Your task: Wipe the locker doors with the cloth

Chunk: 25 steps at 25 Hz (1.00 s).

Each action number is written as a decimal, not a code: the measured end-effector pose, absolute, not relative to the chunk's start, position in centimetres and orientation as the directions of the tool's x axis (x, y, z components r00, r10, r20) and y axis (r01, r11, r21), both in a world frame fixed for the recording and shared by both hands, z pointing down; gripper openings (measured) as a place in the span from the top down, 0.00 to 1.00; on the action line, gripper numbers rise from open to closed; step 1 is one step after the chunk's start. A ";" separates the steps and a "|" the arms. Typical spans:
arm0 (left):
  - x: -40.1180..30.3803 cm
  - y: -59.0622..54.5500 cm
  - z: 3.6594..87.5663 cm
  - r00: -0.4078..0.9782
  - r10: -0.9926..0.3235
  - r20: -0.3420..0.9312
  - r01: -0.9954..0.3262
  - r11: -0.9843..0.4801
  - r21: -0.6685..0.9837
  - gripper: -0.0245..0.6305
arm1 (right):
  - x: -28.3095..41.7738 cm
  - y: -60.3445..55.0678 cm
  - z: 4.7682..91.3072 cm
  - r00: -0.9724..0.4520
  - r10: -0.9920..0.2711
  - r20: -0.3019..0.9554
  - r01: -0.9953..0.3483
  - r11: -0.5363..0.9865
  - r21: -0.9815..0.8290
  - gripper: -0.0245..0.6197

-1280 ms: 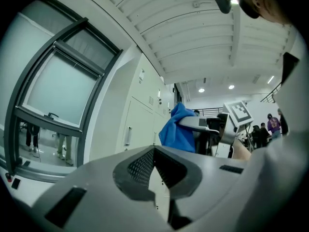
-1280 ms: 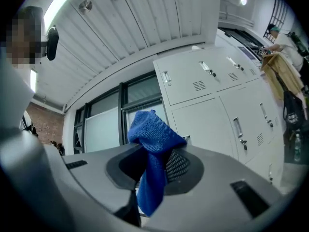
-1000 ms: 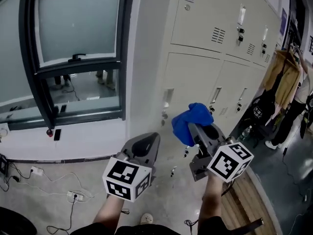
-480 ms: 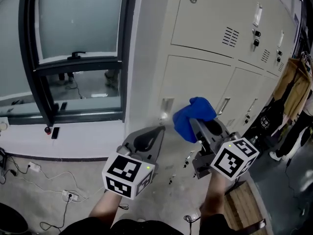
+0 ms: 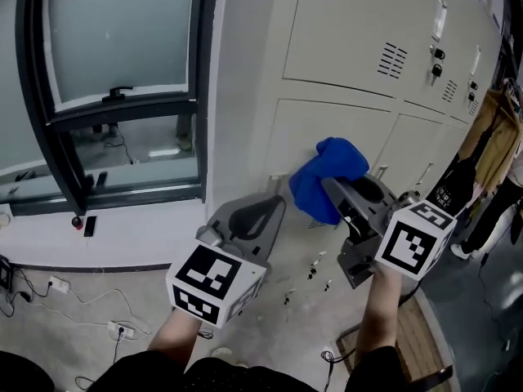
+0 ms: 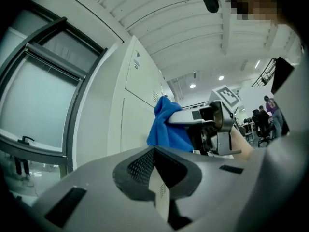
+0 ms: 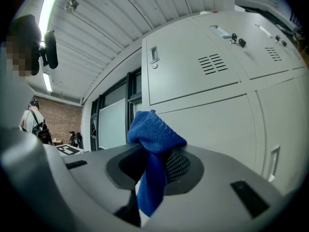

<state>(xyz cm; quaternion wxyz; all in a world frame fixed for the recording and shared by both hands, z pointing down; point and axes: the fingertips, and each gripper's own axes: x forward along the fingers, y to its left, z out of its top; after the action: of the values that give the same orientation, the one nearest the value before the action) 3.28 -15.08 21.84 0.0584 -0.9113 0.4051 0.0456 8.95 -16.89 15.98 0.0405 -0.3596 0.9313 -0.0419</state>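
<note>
Clamping the blue cloth, the right tool faces the locker door just ahead; the left tool sits closed, empty.

The cloth is bright blue (a knitted weave). The locker doors are pale cream. The left gripper and right gripper are grey, their cubes patterned black-and-white. On the left, the window frame is black.

Blue cloth and cream locker doors.
The cloth is knitted and bunched, pinched in the jaws of the right gripper, one end hanging down, near a lower door. The doors are metal and shut, with vent slots and locks.
</note>
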 end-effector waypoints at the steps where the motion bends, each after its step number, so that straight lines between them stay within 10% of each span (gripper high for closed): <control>1: 3.2 -15.5 21.3 0.668 -0.732 -0.134 -0.743 -0.665 -0.072 0.95 | 8.5 -17.2 15.2 -0.751 -0.659 -0.034 -0.653 0.750 -0.106 0.84; 25: 2.4 -20.3 20.2 0.715 -0.673 -0.190 -0.686 -0.728 -0.002 0.95 | 2.9 -22.5 11.1 -0.830 -0.555 0.056 -0.557 0.830 -0.024 0.84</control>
<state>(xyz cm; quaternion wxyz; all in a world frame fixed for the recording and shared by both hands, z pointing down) 2.37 -20.34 20.19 0.0362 -0.9252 0.3673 0.0883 2.85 -22.46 11.07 -0.0233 -0.2908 0.9563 -0.0194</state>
